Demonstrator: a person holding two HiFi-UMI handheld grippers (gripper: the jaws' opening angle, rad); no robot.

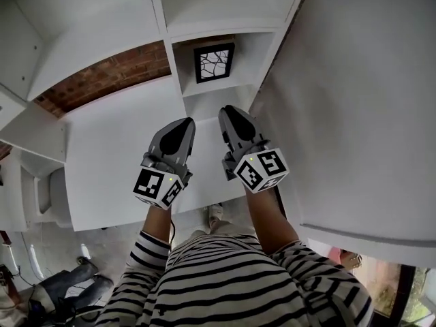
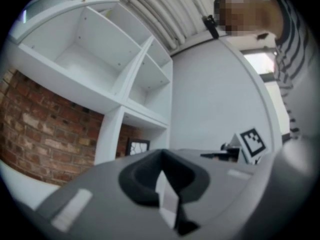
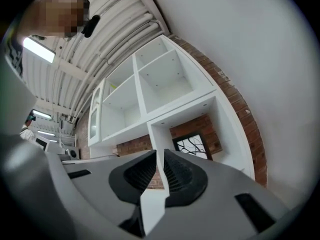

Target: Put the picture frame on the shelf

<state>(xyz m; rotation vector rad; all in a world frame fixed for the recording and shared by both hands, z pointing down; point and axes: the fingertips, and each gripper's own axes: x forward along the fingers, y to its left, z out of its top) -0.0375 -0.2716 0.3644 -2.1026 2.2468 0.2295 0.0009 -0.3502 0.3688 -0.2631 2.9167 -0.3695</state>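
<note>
The left gripper [image 1: 184, 122] sits at the middle of the head view with its jaws closed together and nothing between them; its own view [image 2: 161, 160] shows the pads meeting. Just to its right, the right gripper [image 1: 229, 110] has its jaws drawn in to a thin slit [image 3: 159, 156], and it is empty too. Both point up the frame toward the white shelf [image 1: 219, 88].

The picture frame [image 1: 214, 62] stands upright in a small compartment at upper centre of the head view, leaning a little back and well clear of both grippers. It is black-edged with a branching black-and-white print. A brick wall [image 1: 102, 80] shows behind the open shelving at upper left.

The frame looks light and stiff. Its front may be glazed, so it is likely fragile and slippery on the face. The best hold would be across the two outer side edges of the black border, low down.
</note>
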